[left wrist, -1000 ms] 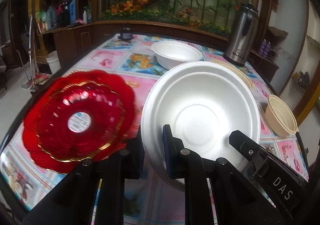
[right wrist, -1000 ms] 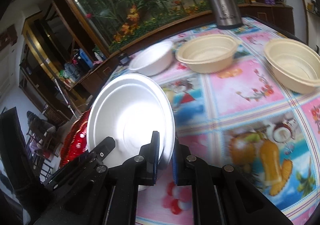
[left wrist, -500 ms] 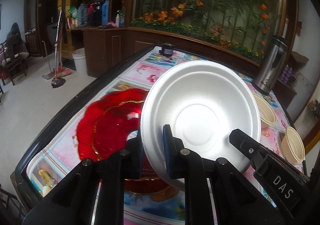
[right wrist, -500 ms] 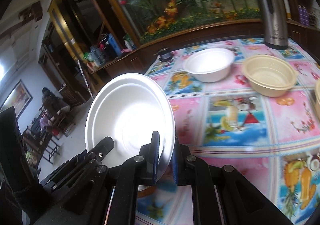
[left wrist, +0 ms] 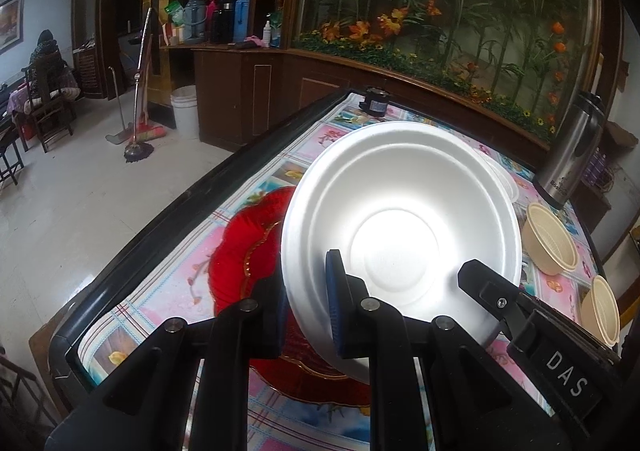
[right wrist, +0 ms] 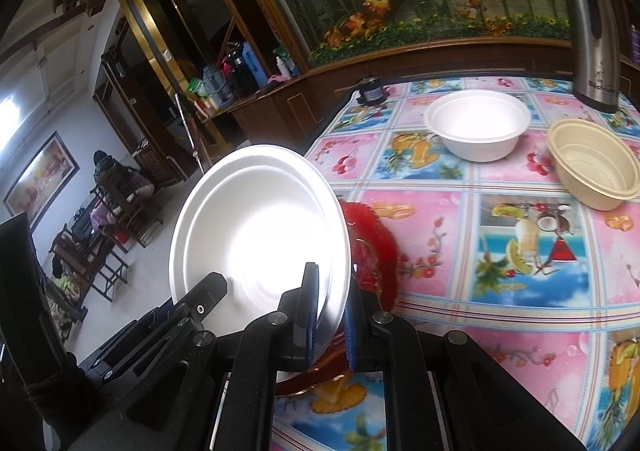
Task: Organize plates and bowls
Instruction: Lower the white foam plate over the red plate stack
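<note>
My left gripper (left wrist: 306, 303) is shut on the left rim of a white foam plate (left wrist: 400, 235). My right gripper (right wrist: 330, 315) is shut on the right rim of the same white plate (right wrist: 256, 235). The plate is tilted up and held above the red scalloped plates (left wrist: 244, 251) that lie stacked on the table's near left corner; they also show in the right wrist view (right wrist: 376, 247). A white foam bowl (right wrist: 476, 125) stands farther back on the table.
Two beige bowls (left wrist: 550, 239) (left wrist: 604, 311) stand at the right; one also shows in the right wrist view (right wrist: 592, 167). A steel thermos (right wrist: 592, 31) and a small dark jar (right wrist: 372, 91) stand at the far edge. The table's black edge (left wrist: 180, 207) runs along the left.
Both grippers have lifted the white plate and carried it left, from beside the red plates to above them. The grip has not changed.
</note>
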